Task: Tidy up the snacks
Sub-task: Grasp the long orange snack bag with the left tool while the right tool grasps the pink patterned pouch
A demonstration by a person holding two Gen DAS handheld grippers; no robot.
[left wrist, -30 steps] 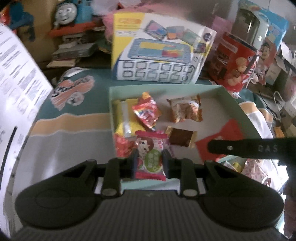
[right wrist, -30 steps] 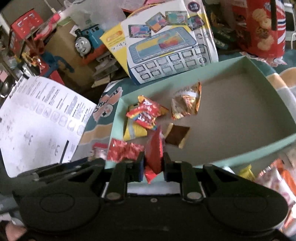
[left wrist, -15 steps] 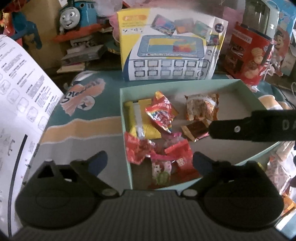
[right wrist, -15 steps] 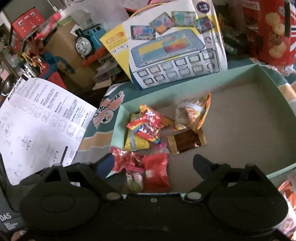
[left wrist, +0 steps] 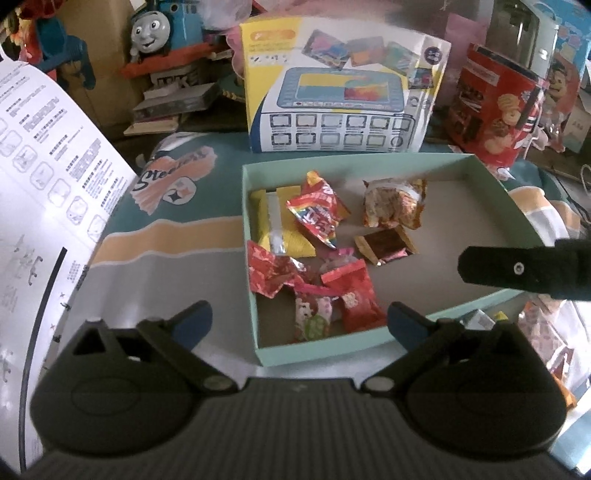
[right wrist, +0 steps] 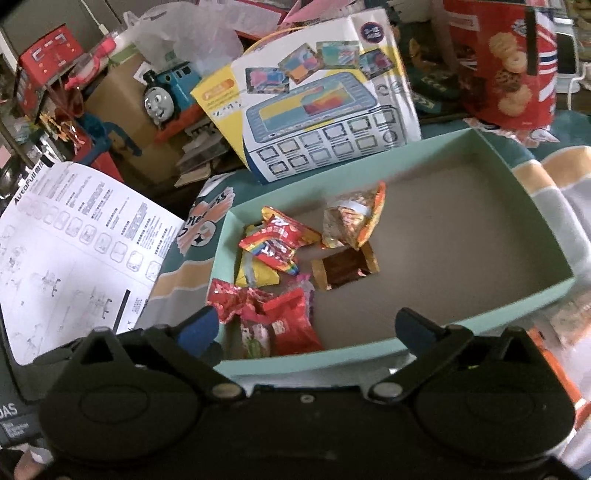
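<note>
A mint-green box (left wrist: pixel 369 162) (right wrist: pixel 480 136) holds several snack packets at its left end. A pink packet (left wrist: pixel 312 317) (right wrist: pixel 255 334) and a red packet (left wrist: pixel 356 299) (right wrist: pixel 291 321) lie at the box's near left corner. Behind them are a crumpled red wrapper (left wrist: pixel 271 271), a yellow packet (left wrist: pixel 282 225), a rainbow candy bag (left wrist: pixel 317 216) (right wrist: pixel 277 245), a brown square packet (left wrist: pixel 384 245) (right wrist: pixel 345 267) and an orange bag (left wrist: pixel 393 203) (right wrist: pixel 352 221). My left gripper (left wrist: pixel 297 319) is open and empty above the near corner. My right gripper (right wrist: pixel 306 326) is open and empty; one of its fingers (left wrist: pixel 517 269) crosses the left wrist view.
A toy box (left wrist: pixel 343 96) and a red cookie tin (left wrist: pixel 495 114) stand behind the green box. A white instruction sheet (left wrist: pixel 40 177) (right wrist: pixel 74 251) lies at the left. More loose snacks (left wrist: pixel 539 332) lie right of the box. A toy train (left wrist: pixel 159 33) sits at the back.
Both grippers opened and let go of their packets: the pink one from the left, the red one from the right. Both packets now lie in the box's near left corner. Both grippers pulled back.
</note>
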